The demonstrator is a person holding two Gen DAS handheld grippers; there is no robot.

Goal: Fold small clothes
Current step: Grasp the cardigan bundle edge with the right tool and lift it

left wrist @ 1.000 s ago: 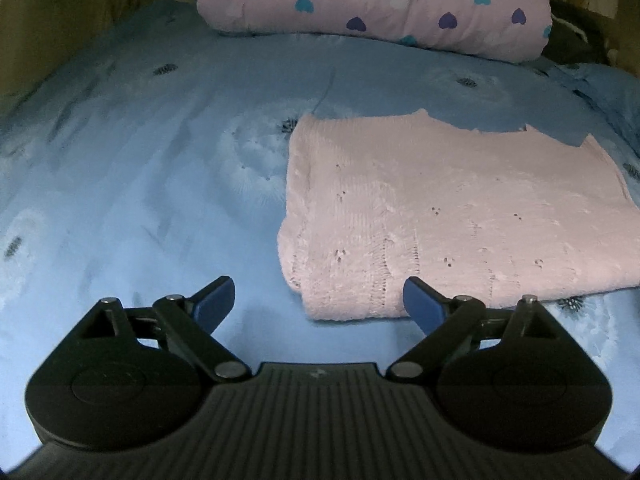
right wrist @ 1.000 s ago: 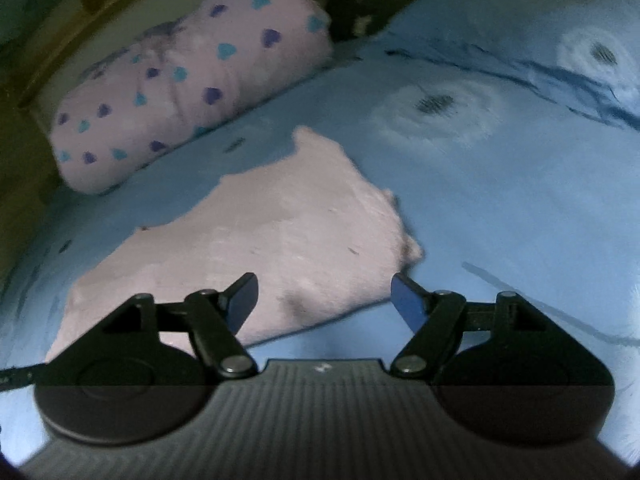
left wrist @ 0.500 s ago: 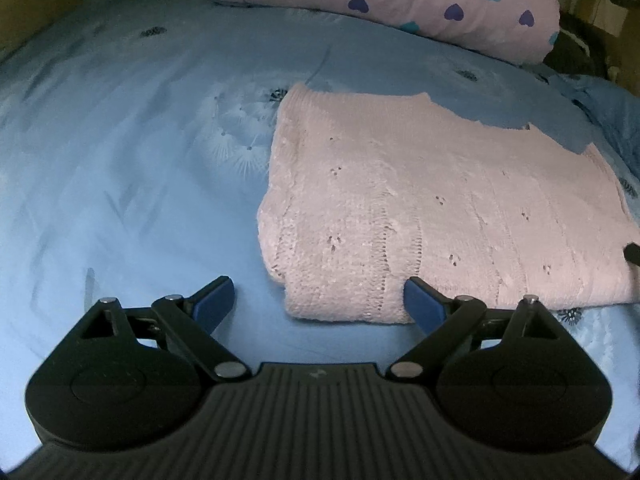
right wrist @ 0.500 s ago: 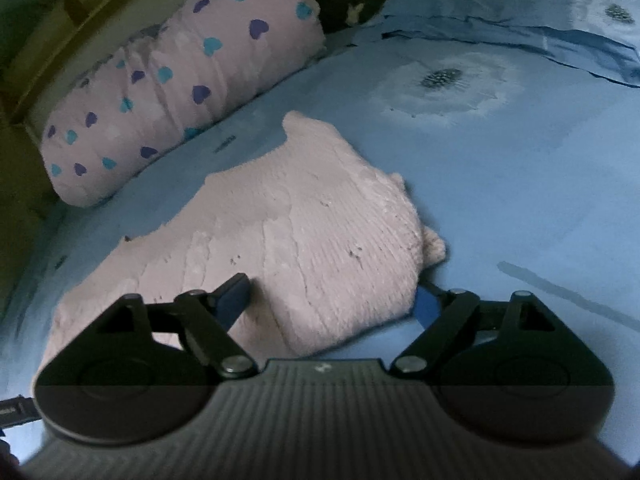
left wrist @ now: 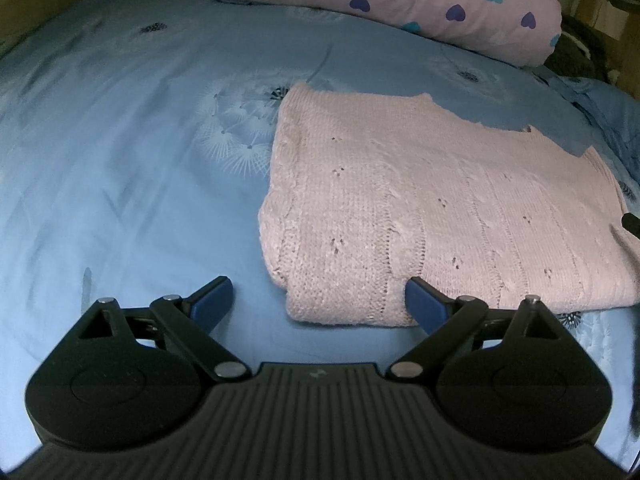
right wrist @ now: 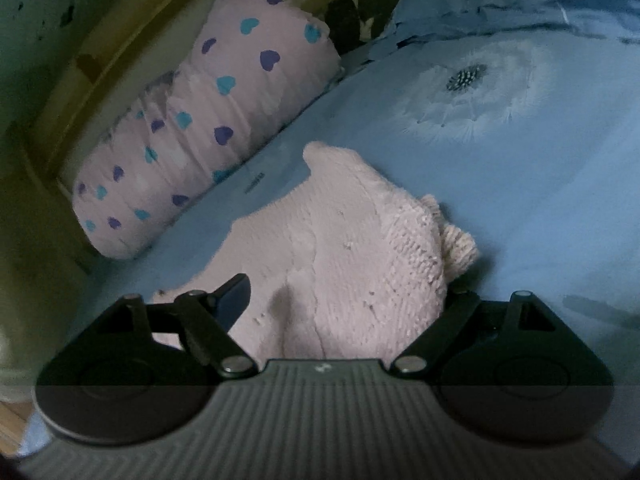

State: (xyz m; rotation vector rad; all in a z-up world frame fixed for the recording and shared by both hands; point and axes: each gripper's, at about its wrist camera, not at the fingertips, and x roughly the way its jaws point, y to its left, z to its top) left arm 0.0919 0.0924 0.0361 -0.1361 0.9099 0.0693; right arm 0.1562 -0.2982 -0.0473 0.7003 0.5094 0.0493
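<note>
Pink knitted garment (left wrist: 440, 208) lies folded on the blue bedsheet (left wrist: 120, 152).
Left gripper (left wrist: 318, 300) has spread fingers at its near-left corner. Right gripper (right wrist: 340, 300) has fingers wide, its right end between them, not pinched.

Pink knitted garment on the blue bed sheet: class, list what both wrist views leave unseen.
- Pink knitted garment: right end cut off by the left wrist view's edge.
- Right gripper: its right fingertip is hidden behind the garment's raised edge in the right wrist view.
- Garment's underside: hidden against the blue bed sheet.
</note>
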